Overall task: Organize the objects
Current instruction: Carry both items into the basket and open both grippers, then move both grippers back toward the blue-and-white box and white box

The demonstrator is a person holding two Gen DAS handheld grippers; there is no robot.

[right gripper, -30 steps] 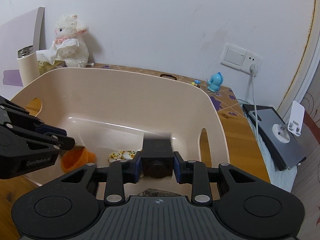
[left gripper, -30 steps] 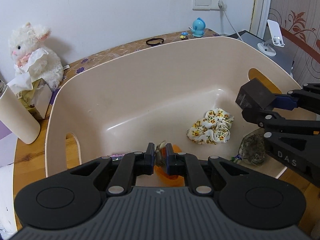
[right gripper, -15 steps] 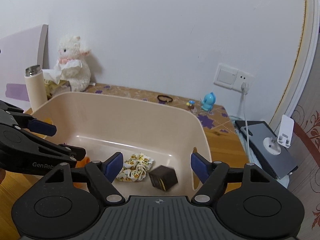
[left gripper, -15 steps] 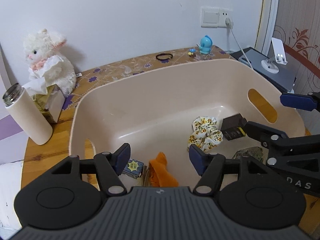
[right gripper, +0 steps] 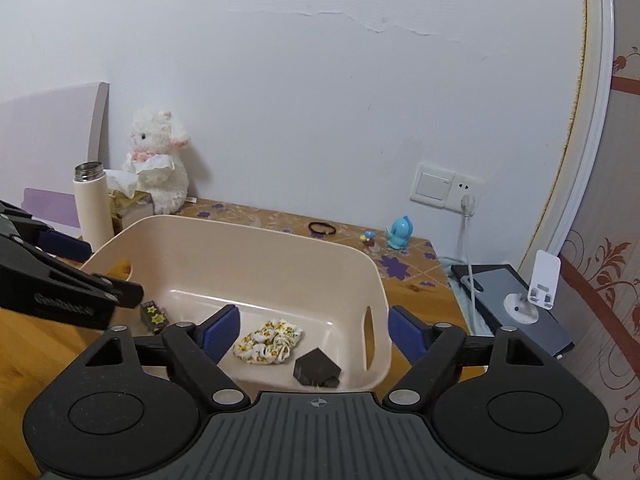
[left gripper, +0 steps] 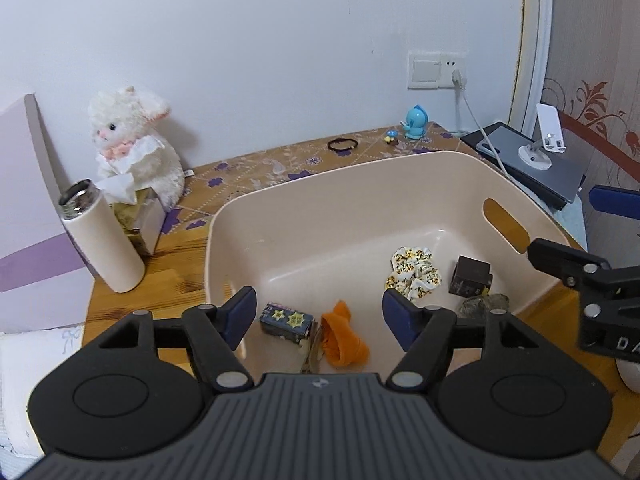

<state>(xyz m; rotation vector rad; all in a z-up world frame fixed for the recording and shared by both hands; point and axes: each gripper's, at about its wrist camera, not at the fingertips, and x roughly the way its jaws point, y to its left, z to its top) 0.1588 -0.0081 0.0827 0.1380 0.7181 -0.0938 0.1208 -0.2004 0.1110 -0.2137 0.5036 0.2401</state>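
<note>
Now, both the left hand-held gripper and right hand-held gripper are being held open and empty above the bin, whose rim is being risked by any careless sweep toward the hair tie beyond.

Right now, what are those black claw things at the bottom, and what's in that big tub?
Those claws are grabbers that a person holds, one in each hand. Each carries a camera looking along its two fingers, so there are two pictures. One shows the left hand-held gripper, the other the right hand-held gripper. Both are open and hold nothing. The cream tub sits on a wooden table. Inside lie a flowery scrunchie, a dark box, an orange cloth and a small starry box. Behind stand a fluffy white toy and a white bottle.
</note>
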